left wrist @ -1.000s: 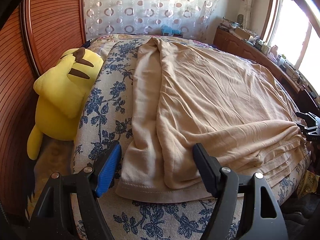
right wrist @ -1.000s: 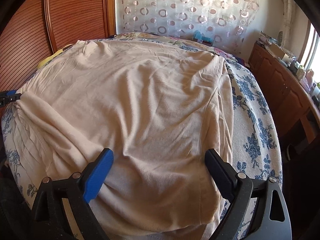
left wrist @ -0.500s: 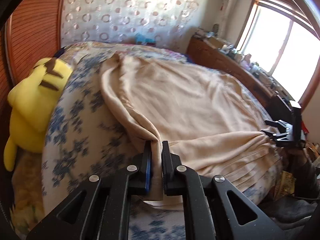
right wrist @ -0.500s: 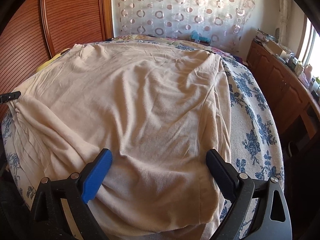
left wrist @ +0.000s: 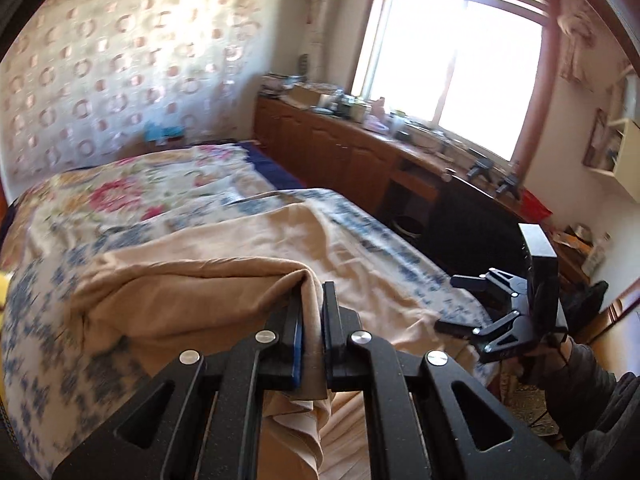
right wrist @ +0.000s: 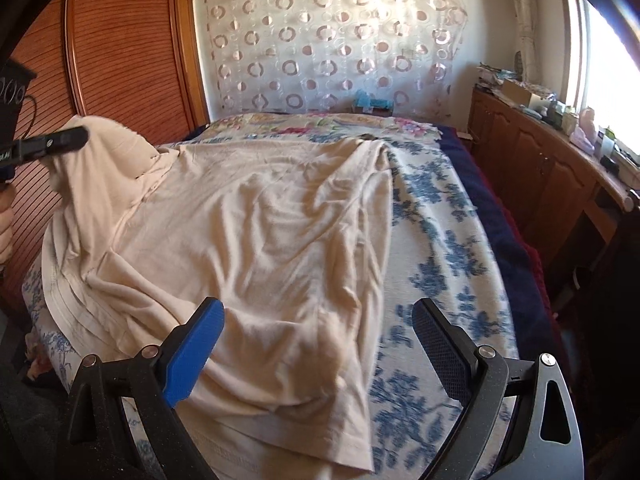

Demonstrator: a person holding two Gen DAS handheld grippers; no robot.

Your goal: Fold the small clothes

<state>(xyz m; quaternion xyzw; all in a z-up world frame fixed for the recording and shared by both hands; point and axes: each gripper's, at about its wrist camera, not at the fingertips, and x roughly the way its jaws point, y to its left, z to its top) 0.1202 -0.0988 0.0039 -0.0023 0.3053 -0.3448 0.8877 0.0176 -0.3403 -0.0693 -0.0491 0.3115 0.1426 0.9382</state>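
I'm pinching the beige garment [left wrist: 188, 288], lying across the bed [right wrist: 432, 216], in my left gripper [left wrist: 311, 332]; my right gripper [right wrist: 316, 344] is hanging wide at five o'clock, so the loose hem risks bunching

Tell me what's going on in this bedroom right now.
A person is folding a beige cotton garment spread on a bed with a blue floral cover, using two handheld grippers. The left gripper has its jaws shut on the garment's left edge, which hangs lifted off the bed. The right gripper hovers over the near hem with jaws open, holding nothing.
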